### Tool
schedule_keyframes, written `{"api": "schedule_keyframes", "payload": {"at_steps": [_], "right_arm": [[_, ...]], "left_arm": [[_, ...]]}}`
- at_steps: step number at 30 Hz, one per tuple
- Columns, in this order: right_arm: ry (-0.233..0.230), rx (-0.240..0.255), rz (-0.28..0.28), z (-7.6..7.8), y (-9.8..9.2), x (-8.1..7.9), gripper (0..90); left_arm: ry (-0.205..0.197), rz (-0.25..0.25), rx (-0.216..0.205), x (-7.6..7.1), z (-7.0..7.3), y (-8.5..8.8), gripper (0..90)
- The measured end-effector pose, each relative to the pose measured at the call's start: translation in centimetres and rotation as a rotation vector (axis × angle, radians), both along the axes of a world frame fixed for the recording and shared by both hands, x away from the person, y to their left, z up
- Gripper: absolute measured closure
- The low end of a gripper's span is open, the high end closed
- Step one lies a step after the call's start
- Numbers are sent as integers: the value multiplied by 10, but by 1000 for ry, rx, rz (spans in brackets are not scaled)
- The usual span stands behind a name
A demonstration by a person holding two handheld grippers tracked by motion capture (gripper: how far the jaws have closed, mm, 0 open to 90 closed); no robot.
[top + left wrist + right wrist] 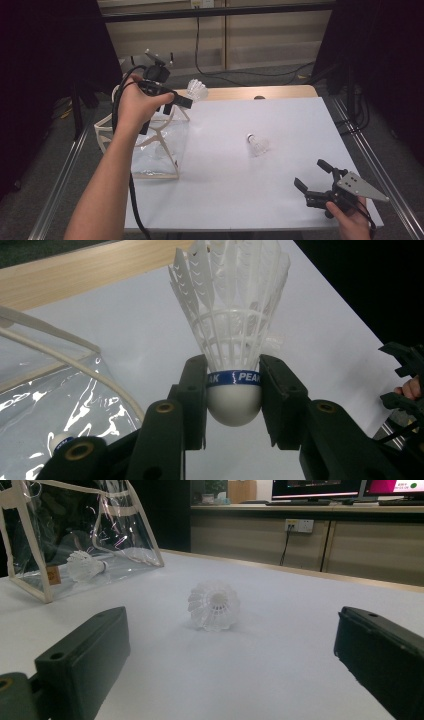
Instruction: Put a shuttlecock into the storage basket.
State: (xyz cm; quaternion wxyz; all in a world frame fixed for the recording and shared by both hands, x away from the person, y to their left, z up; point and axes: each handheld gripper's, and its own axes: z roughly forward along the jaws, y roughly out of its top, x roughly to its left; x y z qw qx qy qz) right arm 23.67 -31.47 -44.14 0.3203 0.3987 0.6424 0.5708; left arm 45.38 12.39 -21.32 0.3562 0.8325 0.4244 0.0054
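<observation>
Already one shuttlecock (86,565) is lying inside the clear bag (162,150) at the far left of the worktop (280,200). The left tongs (234,390) are clamped on the cork of a second shuttlecock (231,315), holding it up above the bag's far edge, seemingly about to drop it in. A third shuttlecock (257,145) is resting mid-worktop, still to be collected, while the right tongs (314,178) are waiting near right, jaws apart and empty.

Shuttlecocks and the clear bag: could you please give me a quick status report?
Left gripper shut on shuttlecock, above clear bag. Right gripper open, idle. One shuttlecock in bag, another on table. Nothing in the way.
</observation>
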Motion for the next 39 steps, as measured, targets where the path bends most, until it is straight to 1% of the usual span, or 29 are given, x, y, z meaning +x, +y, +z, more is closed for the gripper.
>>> {"api": "schedule_keyframes", "payload": {"at_steps": [12, 22, 27, 35, 37, 39], "right_arm": [[1, 2, -1, 0, 0, 0, 11], [0, -1, -1, 0, 0, 0, 11], [3, 6, -1, 0, 0, 0, 11], [4, 4, -1, 0, 0, 0, 11], [1, -4, -1, 0, 0, 0, 11], [3, -1, -2, 0, 0, 0, 11]], "left_arm": [[-1, 19, -13, 2, 2, 8, 656], [-6, 35, -9, 2, 4, 14, 656], [-6, 34, -17, 3, 5, 18, 655], [-10, 52, -18, 3, 7, 25, 656], [-10, 57, -20, 3, 7, 26, 656], [-13, 60, -16, 3, 8, 28, 656]]}}
